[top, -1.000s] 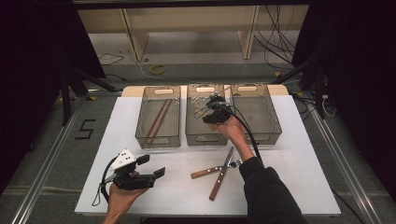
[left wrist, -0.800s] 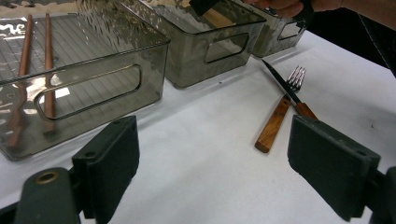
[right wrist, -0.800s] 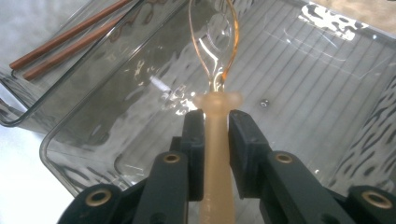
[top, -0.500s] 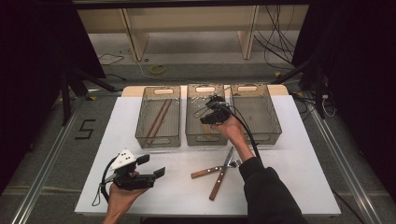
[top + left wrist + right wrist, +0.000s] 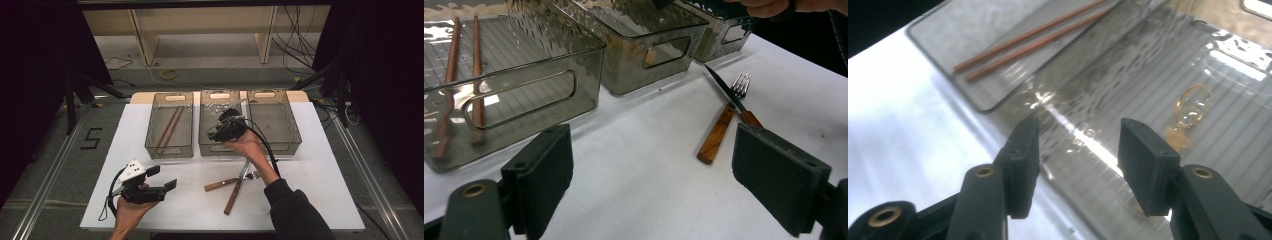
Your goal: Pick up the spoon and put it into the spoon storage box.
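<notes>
- The right gripper [image 5: 226, 126] hangs over the middle bin [image 5: 218, 146], near its front wall; its jaws stand apart with nothing between them, seen in the right gripper view [image 5: 1075, 157].
- The left gripper [image 5: 161, 177] sits low at the near left of the table [image 5: 320, 175], jaws spread wide and empty [image 5: 651, 175]; bare white table lies ahead of it up to the bins.
- Three smoky clear bins stand side by side along the far edge: the left bin [image 5: 170, 150], the middle one and the right bin [image 5: 280, 145], walls touching or nearly so.
- Two chopsticks [image 5: 169, 129] lie in the left bin, running front to back, close together; they also show through its wall [image 5: 451, 55].
- One knife [image 5: 236, 187] and one fork [image 5: 235, 181] lie crossed on the open table just in front of the middle bin, both with wooden handles; the right forearm passes just beside them.
- Open room: a broad bare strip of table to the right of the cutlery and between the left gripper and the cutlery.
- In the right gripper view a small amber shape [image 5: 1190, 107] shows in the middle bin; glare and ripples on the plastic make it hard to say what it is.
- In the left gripper view the right hand [image 5: 774, 6] is cut off at the top edge, and the fork's handle is partly hidden behind the jaw.
</notes>
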Tool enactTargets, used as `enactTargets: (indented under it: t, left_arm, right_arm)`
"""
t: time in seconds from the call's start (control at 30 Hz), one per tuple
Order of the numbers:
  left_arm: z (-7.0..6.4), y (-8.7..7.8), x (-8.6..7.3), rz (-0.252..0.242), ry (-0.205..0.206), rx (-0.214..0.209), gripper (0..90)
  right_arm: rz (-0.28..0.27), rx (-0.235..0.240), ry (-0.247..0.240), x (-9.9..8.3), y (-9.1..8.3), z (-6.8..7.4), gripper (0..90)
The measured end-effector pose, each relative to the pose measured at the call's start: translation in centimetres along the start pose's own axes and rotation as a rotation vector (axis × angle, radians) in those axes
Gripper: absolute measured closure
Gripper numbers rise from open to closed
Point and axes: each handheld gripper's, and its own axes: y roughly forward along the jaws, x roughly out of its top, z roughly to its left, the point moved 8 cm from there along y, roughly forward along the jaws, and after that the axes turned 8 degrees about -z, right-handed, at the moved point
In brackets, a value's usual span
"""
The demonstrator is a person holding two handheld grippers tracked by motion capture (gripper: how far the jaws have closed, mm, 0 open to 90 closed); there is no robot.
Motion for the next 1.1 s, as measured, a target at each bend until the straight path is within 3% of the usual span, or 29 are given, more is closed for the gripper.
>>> enactTargets:
  t: [0.3,1.1]
  left_arm:
    - [0.0,0.0,0.0,-0.003,0.000,0.002,16.3]
    - [0.3,-0.4,0.1,-0.014,-0.014,0.018,16.3]
  right_arm:
    - [-0.017,0.034,-0.017,-1.0,-0.6,1.8,47.3]
    - [0.062,0.074,-0.033,-5.5,1.0,4.2,39.1]
